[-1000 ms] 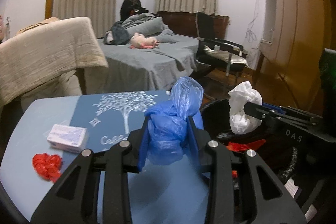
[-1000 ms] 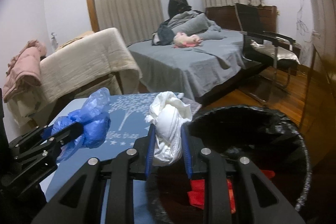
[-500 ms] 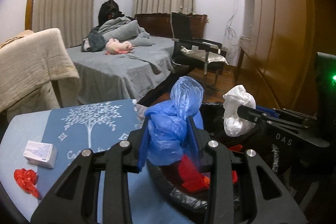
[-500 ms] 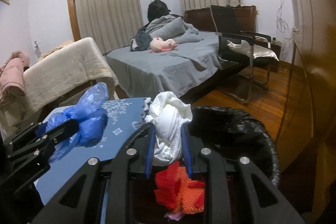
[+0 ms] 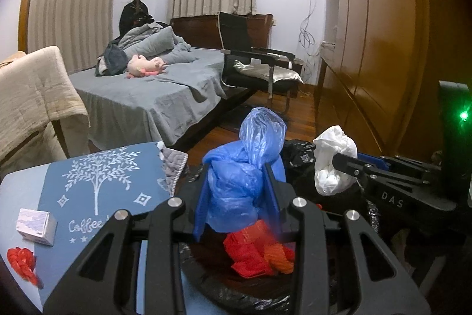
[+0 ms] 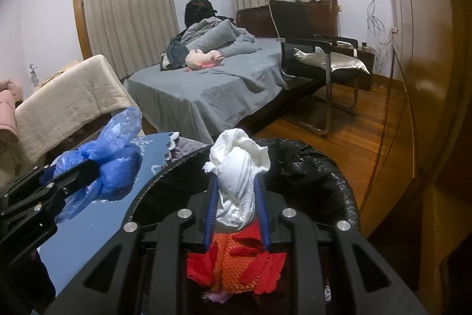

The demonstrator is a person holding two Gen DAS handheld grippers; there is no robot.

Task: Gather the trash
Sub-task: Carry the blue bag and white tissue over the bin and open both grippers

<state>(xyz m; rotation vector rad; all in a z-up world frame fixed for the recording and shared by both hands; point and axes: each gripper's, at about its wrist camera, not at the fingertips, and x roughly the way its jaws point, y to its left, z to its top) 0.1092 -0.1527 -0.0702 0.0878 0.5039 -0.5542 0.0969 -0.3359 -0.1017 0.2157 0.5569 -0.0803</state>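
Observation:
My left gripper (image 5: 239, 197) is shut on a crumpled blue plastic bag (image 5: 247, 167) and holds it over the near rim of a black-lined trash bin (image 5: 298, 146). My right gripper (image 6: 236, 205) is shut on a crumpled white plastic bag (image 6: 239, 176) above the bin's opening (image 6: 312, 164). Red and orange netting trash (image 6: 236, 267) lies inside the bin, also in the left wrist view (image 5: 256, 250). The blue bag also shows in the right wrist view (image 6: 109, 164), and the white bag in the left wrist view (image 5: 333, 164).
A blue table (image 5: 26, 185) with a tree-print mat (image 5: 97, 182) holds a small white box (image 5: 37, 226) and a red netting scrap (image 5: 22, 262) at the left. A grey bed (image 5: 153, 96), a black chair (image 5: 256, 64) and a wooden wardrobe (image 5: 377, 34) stand beyond.
Both grippers have moved right with their bags, from above the table to above the bin. The bin's red trash has come into view below them.

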